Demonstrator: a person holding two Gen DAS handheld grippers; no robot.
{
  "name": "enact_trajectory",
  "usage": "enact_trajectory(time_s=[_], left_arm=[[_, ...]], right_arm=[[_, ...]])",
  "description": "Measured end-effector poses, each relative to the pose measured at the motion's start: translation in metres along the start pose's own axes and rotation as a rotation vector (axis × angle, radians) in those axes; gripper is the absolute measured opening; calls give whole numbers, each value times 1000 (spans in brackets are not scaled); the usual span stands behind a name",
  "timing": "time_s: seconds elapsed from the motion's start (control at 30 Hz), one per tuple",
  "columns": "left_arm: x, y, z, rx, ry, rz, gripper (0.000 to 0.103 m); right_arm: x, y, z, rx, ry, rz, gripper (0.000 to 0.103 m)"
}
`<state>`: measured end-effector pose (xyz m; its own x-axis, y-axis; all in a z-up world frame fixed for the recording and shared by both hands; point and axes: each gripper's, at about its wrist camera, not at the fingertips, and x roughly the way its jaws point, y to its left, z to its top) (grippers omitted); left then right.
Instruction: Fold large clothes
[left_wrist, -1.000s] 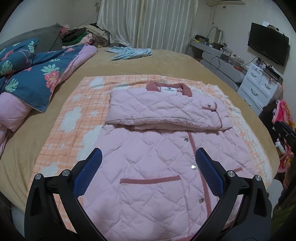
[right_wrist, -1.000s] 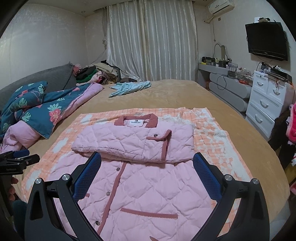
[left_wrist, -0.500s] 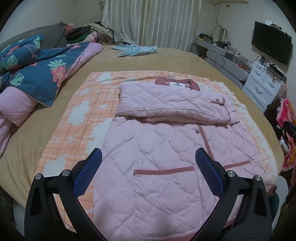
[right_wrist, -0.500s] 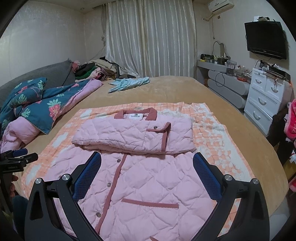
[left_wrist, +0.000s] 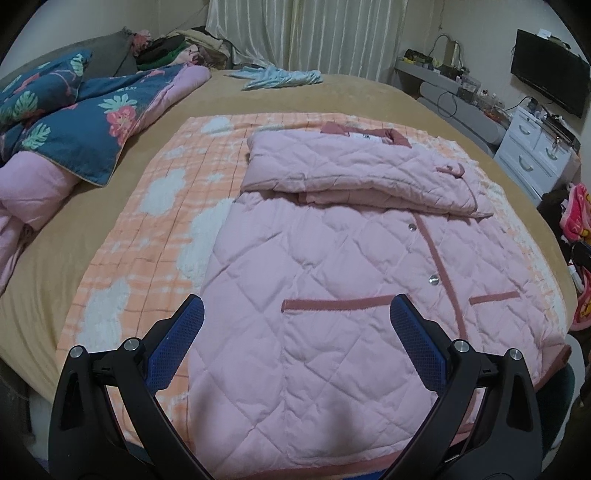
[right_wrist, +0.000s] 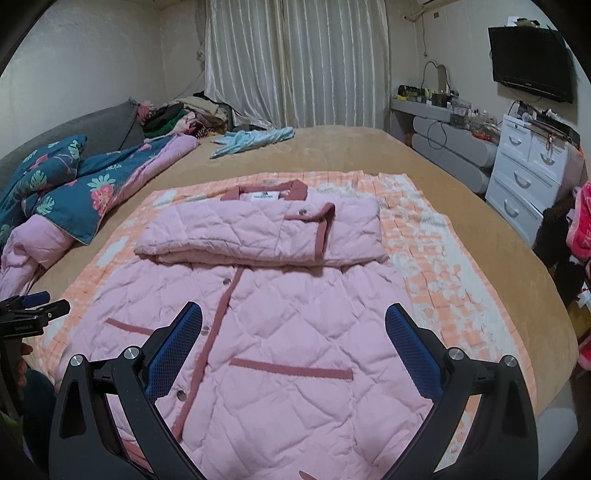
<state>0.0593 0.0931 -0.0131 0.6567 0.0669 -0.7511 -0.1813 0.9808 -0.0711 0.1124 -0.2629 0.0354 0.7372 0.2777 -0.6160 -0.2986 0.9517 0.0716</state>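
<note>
My left gripper (left_wrist: 295, 314) has its jaws spread wide with nothing between the blue pads (left_wrist: 177, 343), hovering over the lower part of the pink quilted jacket (left_wrist: 332, 295) without touching it that I can see. In the right wrist view it shows only as a black tip at 9 o'clock. My right gripper (right_wrist: 293, 321) is equally wide apart and empty, poised above the jacket's hem area. The jacket lies flat on the orange checked blanket (left_wrist: 155, 229) on the tan bed (right_wrist: 351, 147), its long axis running from 6 o'clock up to 12 o'clock, collar (right_wrist: 264, 192) pointing away from me toward the curtains (right_wrist: 295, 62). Its sleeves are folded across the chest in a band lying from 9 to 3 o'clock. A floral duvet (left_wrist: 74, 122) sits at 10 o'clock.
</note>
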Motion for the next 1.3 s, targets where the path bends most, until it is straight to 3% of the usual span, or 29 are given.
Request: enact_trajectory(time_s=[0.5, 1.03, 1.3], left_arm=[[19, 17, -28, -17, 74, 12, 95], [34, 72, -63, -126, 162, 39, 95], [38, 82, -78, -148, 207, -23, 95]], right_arm=[[14, -19, -30, -1, 104, 5, 99], [22, -48, -57, 22, 190, -14, 99], [23, -60, -70, 29, 245, -17, 99]])
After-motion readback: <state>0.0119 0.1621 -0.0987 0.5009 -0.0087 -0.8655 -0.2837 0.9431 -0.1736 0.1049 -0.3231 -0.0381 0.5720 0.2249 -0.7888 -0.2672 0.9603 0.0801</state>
